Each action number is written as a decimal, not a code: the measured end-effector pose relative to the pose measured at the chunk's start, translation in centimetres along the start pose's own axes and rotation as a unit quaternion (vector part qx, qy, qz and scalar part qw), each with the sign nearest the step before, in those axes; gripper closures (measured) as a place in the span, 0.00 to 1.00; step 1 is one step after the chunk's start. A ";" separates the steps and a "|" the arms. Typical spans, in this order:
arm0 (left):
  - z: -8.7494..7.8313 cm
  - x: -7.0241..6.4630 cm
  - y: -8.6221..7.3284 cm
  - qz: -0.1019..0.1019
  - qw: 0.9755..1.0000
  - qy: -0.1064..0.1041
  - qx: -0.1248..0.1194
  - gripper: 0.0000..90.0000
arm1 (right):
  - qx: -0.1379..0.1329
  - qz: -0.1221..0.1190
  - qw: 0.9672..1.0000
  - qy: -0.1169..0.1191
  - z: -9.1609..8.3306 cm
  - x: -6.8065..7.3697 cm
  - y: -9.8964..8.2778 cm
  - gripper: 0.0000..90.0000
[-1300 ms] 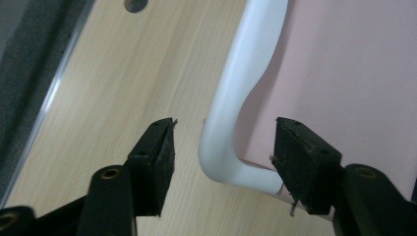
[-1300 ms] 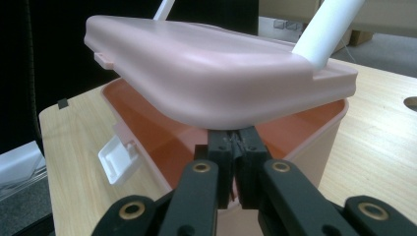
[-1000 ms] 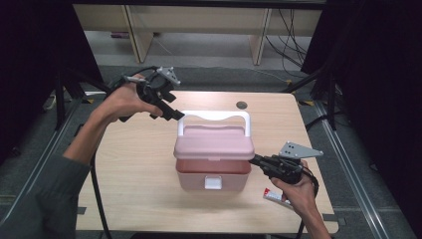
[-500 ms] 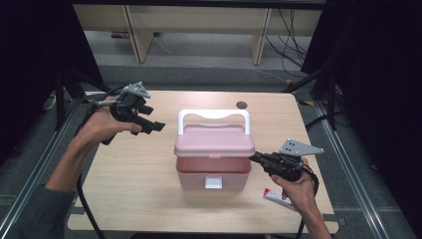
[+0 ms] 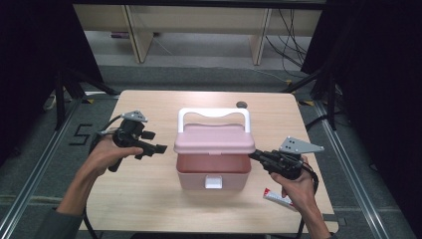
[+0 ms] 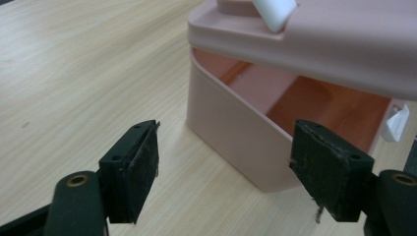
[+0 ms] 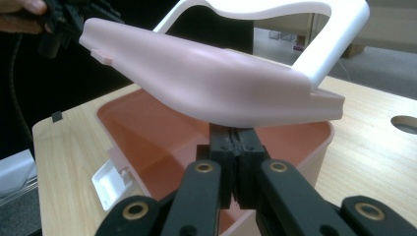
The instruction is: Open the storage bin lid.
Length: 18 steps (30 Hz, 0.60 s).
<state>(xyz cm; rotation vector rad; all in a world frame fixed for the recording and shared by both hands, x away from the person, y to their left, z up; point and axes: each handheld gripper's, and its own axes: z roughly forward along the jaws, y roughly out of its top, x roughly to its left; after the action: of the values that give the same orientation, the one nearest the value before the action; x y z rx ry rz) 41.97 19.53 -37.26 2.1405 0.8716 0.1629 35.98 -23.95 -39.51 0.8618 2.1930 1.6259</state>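
Observation:
A pink box [image 5: 214, 172] stands mid-table with its lid [image 5: 214, 139] propped up at the front and its white handle [image 5: 214, 113] upright. My right gripper [image 5: 254, 156] is shut, its tips tucked under the lid's right edge [image 7: 206, 83] above the box's orange inside; nothing shows between its jaws [image 7: 236, 142]. My left gripper [image 5: 157, 149] hovers left of the box, pointing at it. Its jaws have just been opening and stand wide with nothing between them [image 6: 223, 162]. A white latch [image 5: 213, 181] hangs at the box's front.
A red and white tube [image 5: 278, 199] lies by my right hand near the front edge of the wooden table [image 5: 149, 199]. A round hole [image 5: 242, 104] sits in the tabletop behind the box. Shelving stands beyond the far edge.
My left gripper has dropped from beside the handle down and to the left, now low beside the box. The right gripper and the raised lid have not moved.

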 end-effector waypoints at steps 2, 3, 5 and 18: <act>0.6 -0.5 -0.4 -0.006 1.000 -0.002 -0.002 0.29 | -0.004 0.000 1.000 -0.005 0.0 0.0 0.1 1.00; 1.0 -0.8 -0.6 -0.009 1.000 -0.006 -0.007 0.29 | -0.006 -0.010 1.000 -0.011 0.0 -0.1 0.1 1.00; 1.3 -1.1 -0.7 -0.013 1.000 -0.005 -0.012 0.29 | -0.003 -0.005 1.000 -0.007 0.0 -0.1 0.2 1.00; 3.4 -2.7 -0.7 -0.009 1.000 -0.027 -0.010 0.32 | -0.006 -0.007 1.000 -0.004 0.0 -0.3 0.4 1.00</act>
<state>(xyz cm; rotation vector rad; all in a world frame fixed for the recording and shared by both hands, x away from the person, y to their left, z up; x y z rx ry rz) 40.85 15.95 -39.54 2.1083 0.8554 0.1033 36.32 -24.00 -39.19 0.8464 2.1762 1.6244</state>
